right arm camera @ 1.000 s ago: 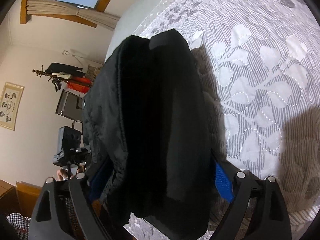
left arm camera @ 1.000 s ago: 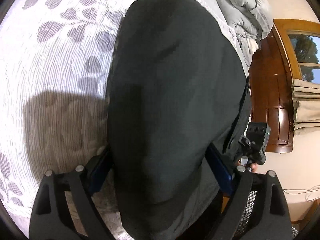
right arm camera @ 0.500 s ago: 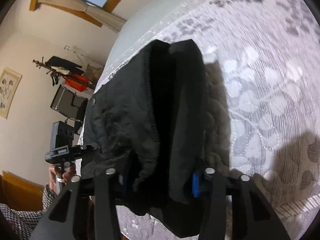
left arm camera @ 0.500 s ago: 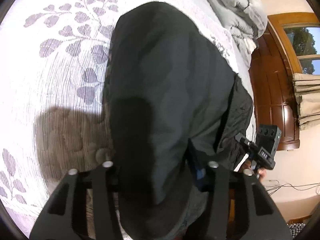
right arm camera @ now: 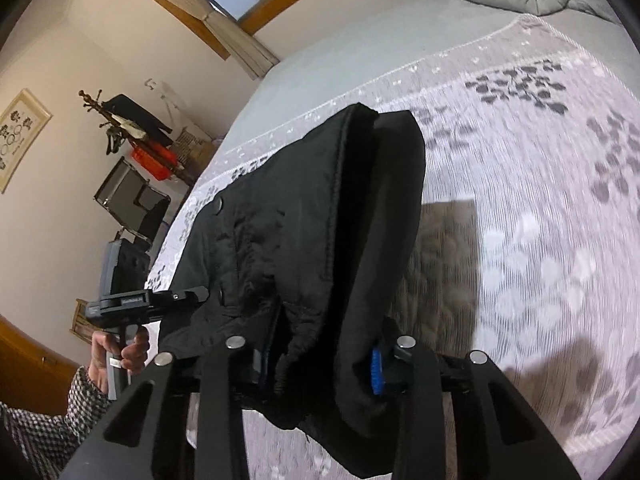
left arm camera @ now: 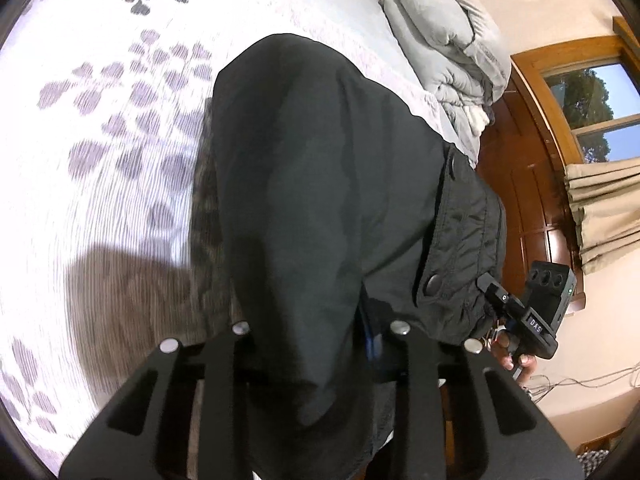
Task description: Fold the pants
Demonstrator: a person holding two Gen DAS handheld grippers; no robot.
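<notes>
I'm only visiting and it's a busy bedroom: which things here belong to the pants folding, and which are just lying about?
In the job:
- black pants
- left tongs, closing on the pants
- right tongs, closing on the pants
- patterned bedspread beneath

Lying about:
- grey duvet
- coat stand
- curtain
- framed picture
</notes>
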